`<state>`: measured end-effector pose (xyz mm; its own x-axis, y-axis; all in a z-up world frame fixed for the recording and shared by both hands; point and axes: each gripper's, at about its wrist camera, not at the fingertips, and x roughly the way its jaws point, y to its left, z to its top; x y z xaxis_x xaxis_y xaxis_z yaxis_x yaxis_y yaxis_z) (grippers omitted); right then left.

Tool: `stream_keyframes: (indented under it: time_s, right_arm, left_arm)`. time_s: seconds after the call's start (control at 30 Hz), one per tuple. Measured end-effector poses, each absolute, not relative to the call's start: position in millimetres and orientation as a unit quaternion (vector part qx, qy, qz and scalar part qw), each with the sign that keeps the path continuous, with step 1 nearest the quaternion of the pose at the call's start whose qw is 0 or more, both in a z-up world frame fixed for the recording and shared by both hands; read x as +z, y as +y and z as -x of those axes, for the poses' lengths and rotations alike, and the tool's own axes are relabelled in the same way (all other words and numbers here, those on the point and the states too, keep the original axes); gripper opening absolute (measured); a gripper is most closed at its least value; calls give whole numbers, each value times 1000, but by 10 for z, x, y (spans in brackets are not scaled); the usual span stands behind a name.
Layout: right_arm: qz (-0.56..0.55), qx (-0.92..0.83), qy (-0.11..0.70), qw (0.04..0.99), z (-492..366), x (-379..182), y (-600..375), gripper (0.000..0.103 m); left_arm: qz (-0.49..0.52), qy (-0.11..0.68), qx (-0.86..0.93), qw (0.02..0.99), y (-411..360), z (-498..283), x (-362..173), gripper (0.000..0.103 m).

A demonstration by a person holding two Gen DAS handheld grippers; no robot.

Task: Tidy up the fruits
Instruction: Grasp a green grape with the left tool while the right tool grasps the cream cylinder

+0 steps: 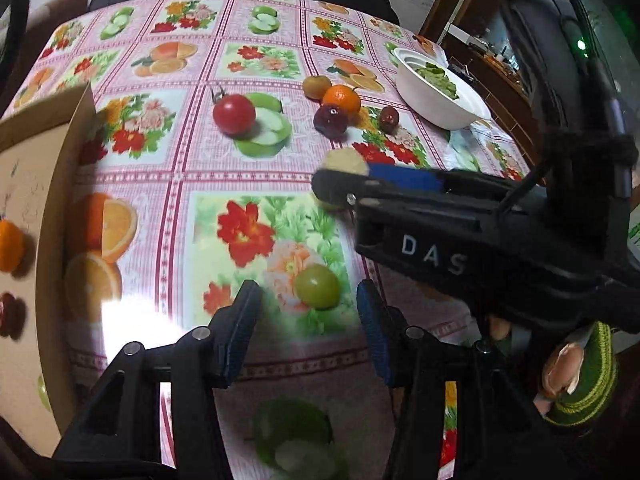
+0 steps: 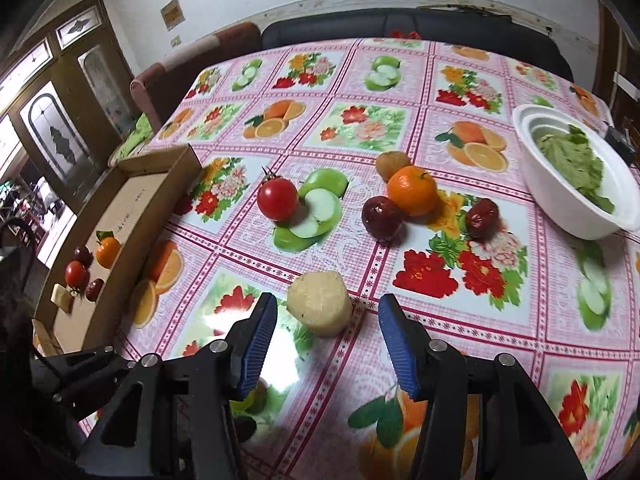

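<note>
A pale, cream-yellow peeled chunk (image 2: 320, 309), cut flat on top, stands on the tablecloth (image 2: 400, 128). The right gripper (image 2: 327, 340) hangs spread apart just near of it, not touching. The left gripper (image 1: 310, 322) is likewise parted, a green grape (image 1: 317, 286) loose between its tips.

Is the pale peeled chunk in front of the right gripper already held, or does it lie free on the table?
Free. The pale chunk rests on the tablecloth between the open right gripper fingers, with gaps on both sides.

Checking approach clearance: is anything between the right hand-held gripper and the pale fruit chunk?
Nothing visible. The pale fruit chunk lies just ahead of the open right hand-held gripper, with only bare tablecloth between.
</note>
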<state>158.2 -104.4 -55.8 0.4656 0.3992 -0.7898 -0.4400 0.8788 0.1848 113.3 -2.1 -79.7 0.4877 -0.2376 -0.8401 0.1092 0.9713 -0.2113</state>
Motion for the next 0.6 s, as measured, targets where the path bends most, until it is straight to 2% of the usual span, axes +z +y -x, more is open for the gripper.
stream_keyframes:
  time_s: [0.03, 0.2, 0.27, 0.3, 0.33, 0.4, 0.6]
  right_arm:
    - [22, 249, 458, 853, -1601, -585, -1040, 34]
    - [15, 250, 457, 854, -1618, -591, -1102, 34]
    - [7, 247, 453, 857, -1603, -555, -1166, 34]
    - [3, 244, 451, 858, -1591, -533, -1204, 34]
    - [-1, 242, 449, 860, -1580, -510, -1246, 34]
    - [-11, 235, 444, 864, -1550, -462, -1337, 34]
    - [-37, 213, 443, 870, -1446, -395, -1605, 34]
  left_arm:
    - [59, 493, -96, 863, -38, -1157, -799, 48]
    - [33, 482, -94, 871, -96, -1235, -816, 48]
    - [27, 479, -98, 872, -122, -1247, -820, 43]
    - [23, 478, -102, 872, -142, -1252, -822, 33]
    - [18, 477, -103, 873, -163, -1256, -824, 27]
    - [15, 476, -107, 873, -184, -1264, -825, 21]
    - [11, 478, -110, 872, -197, -1225, -793, 20]
